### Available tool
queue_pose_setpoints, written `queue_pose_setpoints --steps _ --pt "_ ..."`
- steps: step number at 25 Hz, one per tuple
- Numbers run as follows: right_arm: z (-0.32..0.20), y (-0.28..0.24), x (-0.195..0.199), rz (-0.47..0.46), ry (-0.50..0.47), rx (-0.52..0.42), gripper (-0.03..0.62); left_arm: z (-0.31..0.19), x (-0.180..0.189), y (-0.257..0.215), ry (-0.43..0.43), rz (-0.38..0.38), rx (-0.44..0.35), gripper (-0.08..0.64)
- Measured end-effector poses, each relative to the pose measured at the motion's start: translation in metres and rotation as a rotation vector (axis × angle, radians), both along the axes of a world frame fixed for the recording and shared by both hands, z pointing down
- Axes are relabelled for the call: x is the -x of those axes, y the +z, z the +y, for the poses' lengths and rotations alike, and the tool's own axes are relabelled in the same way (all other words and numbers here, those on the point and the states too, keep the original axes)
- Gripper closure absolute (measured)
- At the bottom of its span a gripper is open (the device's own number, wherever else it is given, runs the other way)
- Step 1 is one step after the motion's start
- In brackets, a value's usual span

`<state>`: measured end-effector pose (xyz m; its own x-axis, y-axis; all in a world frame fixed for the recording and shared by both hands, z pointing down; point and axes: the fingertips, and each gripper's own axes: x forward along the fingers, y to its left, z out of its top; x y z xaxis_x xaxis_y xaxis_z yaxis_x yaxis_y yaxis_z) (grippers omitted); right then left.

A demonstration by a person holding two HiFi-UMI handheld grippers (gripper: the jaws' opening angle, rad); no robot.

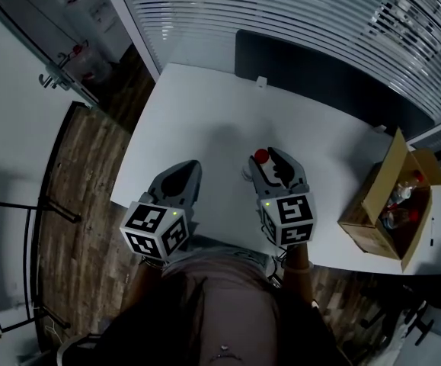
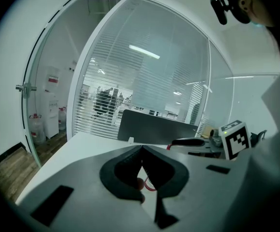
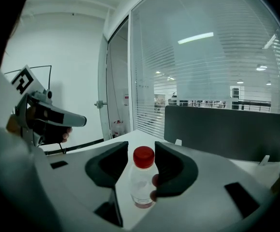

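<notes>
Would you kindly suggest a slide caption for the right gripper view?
Right gripper, jaws apart, straddling an upright red-capped bottle on a white table.

White table (image 1: 205,120), dark divider panel (image 1: 311,71), window blinds (image 1: 281,6), wood floor (image 1: 83,166), cardboard box (image 1: 378,193)

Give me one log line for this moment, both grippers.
left hand-held gripper: shut, empty, at table near edge | right hand-held gripper: open around upright red-capped bottle | bottle: standing on table

Bottle (image 3: 142,182) between the jaws: clear, red cap (image 3: 143,157). Left gripper (image 1: 190,166) and right gripper (image 1: 275,160): grey, black jaw pads, black-and-white square markers. Surface (image 1: 205,120) white. Box (image 1: 366,213) right of jaws: brown. Floor (image 1: 79,197) left: brown wood grain.
</notes>
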<state>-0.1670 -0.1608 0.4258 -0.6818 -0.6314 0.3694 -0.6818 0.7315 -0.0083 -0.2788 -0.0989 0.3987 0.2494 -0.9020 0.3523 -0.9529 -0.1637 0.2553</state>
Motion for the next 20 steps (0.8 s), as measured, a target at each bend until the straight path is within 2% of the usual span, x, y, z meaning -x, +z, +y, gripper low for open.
queue_pose_setpoints --steps 5,12,15,20 --pt "0.006 -0.014 -0.009 -0.017 0.014 -0.034 0.42 -0.003 -0.01 -0.004 0.018 0.007 -0.011 0.551" --pt "0.012 -0.03 -0.037 -0.061 0.055 -0.011 0.422 -0.006 -0.034 -0.013 0.046 0.023 -0.028 0.551" --pt "0.015 -0.039 -0.05 -0.068 0.063 -0.03 0.427 -0.007 -0.047 -0.015 0.054 0.028 -0.028 0.551" --pt "0.018 -0.054 -0.076 -0.067 0.099 -0.08 0.517 -0.007 -0.068 -0.019 0.061 0.044 -0.03 0.551"
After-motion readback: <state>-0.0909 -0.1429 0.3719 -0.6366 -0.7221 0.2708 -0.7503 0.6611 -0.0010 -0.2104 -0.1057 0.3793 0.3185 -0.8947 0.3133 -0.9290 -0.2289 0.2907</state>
